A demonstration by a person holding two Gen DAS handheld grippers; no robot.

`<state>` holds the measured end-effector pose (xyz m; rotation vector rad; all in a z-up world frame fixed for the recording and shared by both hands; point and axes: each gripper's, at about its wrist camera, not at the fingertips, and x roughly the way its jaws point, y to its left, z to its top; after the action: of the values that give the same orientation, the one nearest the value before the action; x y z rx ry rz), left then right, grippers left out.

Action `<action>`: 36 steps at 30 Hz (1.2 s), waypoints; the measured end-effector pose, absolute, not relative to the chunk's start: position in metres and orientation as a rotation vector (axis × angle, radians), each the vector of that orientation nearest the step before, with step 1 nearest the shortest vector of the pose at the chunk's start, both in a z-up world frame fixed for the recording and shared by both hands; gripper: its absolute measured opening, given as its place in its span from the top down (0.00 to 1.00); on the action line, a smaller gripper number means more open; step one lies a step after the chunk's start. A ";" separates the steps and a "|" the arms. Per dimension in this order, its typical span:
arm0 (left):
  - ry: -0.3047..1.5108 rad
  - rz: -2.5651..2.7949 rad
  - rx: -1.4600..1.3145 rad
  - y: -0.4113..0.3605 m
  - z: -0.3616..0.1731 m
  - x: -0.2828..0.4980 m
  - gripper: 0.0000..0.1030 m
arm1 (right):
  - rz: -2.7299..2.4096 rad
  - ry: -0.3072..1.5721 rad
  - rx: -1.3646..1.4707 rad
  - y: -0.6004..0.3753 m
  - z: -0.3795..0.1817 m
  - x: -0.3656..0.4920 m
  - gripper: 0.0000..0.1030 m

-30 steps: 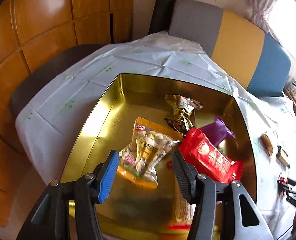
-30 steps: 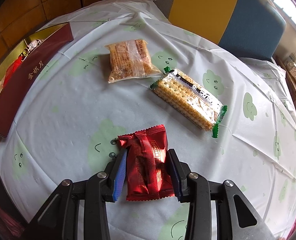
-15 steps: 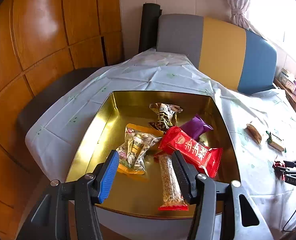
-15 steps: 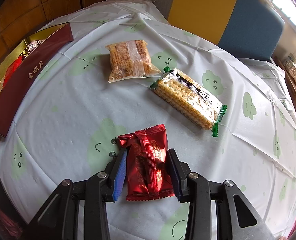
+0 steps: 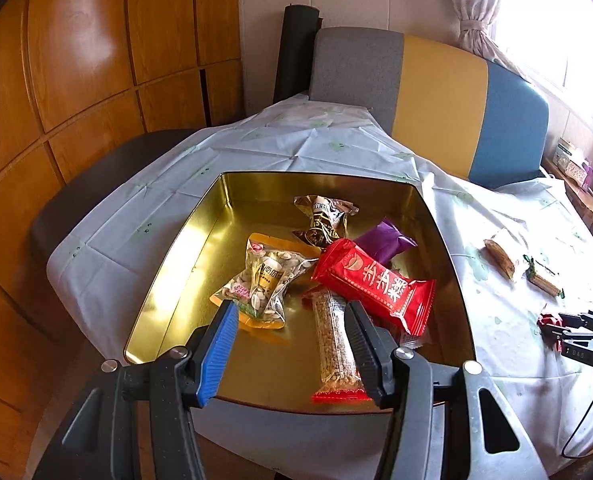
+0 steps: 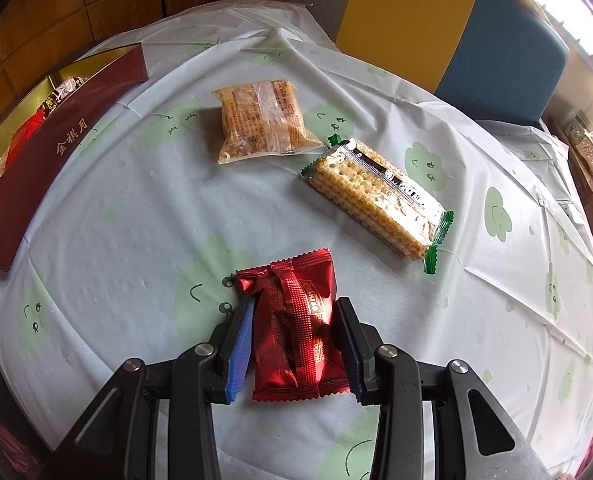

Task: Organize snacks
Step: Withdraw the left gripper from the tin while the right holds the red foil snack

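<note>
Squeezing a dark red snack pack (image 6: 296,328), the right gripper (image 6: 296,344) has both pads pressed on its sides, pack lying on the tablecloth (image 6: 136,208). Left gripper (image 5: 292,344) hangs spread w/ nothing in it, over the gold tin (image 5: 168,280). Further back: wafer pack (image 6: 376,204), then biscuit bag (image 6: 264,120).

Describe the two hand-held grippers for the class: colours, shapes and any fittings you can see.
Both the left gripper and the right gripper have black, angular, plastic-looking bodies with triangular cut-outs and silver round bolt heads at the pivots. Each pair of jaws carries one bright blue ribbed pad and one dark ribbed pad. No sleeve shows behind either gripper, and no cable can be traced to them.
</note>
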<state>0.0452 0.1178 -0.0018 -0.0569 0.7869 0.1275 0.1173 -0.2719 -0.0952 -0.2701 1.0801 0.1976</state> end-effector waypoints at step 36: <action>0.772 0.179 -0.118 0.152 -0.008 0.026 0.46 | 0.253 1.117 -0.142 -0.248 -0.085 0.120 0.62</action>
<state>0.0259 0.1525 -0.0082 -0.1175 0.7718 0.1793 0.1197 -0.2485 -0.0849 -0.1420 1.1169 0.2525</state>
